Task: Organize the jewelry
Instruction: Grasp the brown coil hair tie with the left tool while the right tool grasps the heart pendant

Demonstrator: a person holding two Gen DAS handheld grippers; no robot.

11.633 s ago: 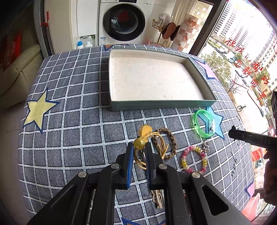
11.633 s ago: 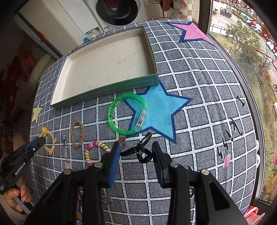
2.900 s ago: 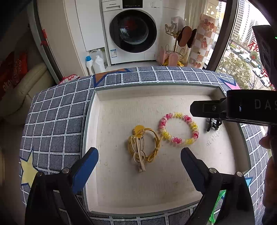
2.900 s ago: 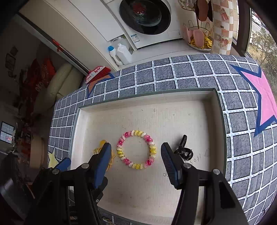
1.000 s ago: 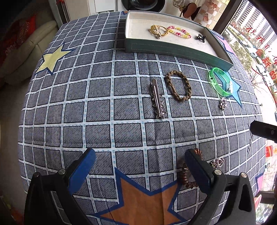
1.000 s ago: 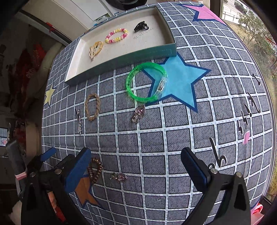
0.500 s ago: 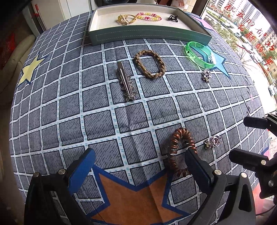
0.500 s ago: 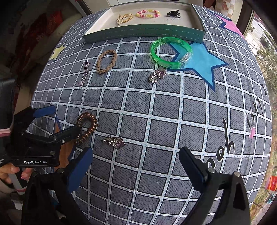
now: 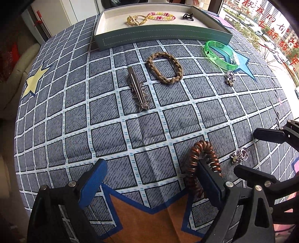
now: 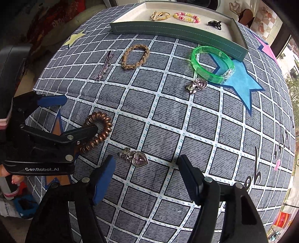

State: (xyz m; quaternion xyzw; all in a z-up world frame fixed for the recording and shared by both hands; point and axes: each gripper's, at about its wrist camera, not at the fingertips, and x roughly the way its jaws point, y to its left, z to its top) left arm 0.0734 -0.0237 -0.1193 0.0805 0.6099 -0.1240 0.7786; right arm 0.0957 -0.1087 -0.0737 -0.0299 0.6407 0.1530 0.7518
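My left gripper [image 9: 151, 175] is open and low over the checked cloth; its right finger sits inside a brown coil hair tie [image 9: 201, 149], which also shows in the right wrist view [image 10: 101, 130]. My right gripper [image 10: 147, 175] is open just above a silver heart brooch [image 10: 136, 158], seen too in the left wrist view [image 9: 240, 155]. A green tray [image 9: 164, 35] at the far edge holds a yellow cord, a pink-yellow bead bracelet [image 9: 161, 15] and a black clip [image 9: 187, 15]. A braided tan band [image 9: 165, 68], a silver hair clip [image 9: 138, 89], a green bangle [image 9: 220, 55] and a second heart brooch [image 10: 197, 86] lie on the cloth.
The cloth [image 9: 104, 115] covers a table with star patches. A window runs along the right side. A cream sofa [image 9: 11, 78] stands left of the table. Floor clutter shows at the lower left in the right wrist view.
Both grippers have moved down and closer to the near edge of the cloth. My left finger has entered the coil hair tie; my right gripper has come in over the heart brooch.
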